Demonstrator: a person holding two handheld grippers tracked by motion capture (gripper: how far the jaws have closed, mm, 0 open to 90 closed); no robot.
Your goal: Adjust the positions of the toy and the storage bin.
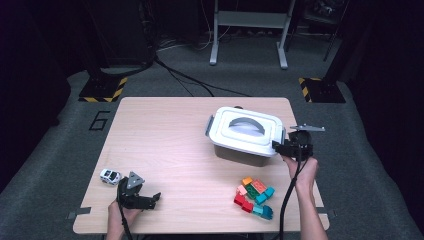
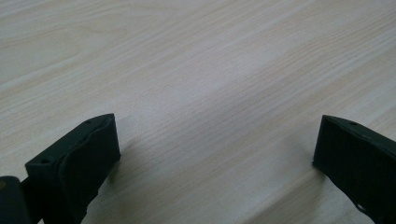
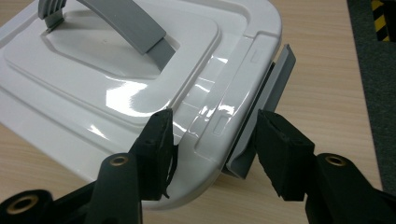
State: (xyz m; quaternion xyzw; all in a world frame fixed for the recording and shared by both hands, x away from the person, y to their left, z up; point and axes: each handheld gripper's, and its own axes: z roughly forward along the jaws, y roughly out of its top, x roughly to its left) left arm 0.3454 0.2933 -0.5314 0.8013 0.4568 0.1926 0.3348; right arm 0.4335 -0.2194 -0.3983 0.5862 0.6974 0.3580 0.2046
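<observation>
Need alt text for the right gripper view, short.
The right gripper closes its two black jaws on the edge of a white box lid, one jaw on top of the lid and the other against the grey latch at its side. The lid's grey handle lies across the top, and the box sits on a light wooden table.

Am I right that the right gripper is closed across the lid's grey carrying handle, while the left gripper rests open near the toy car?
Not quite. The right gripper is closed across the grey side latch at the lid's edge, not the carrying handle, which lies untouched on top, as the right gripper view shows. The left gripper does rest open near the toy car.
</observation>
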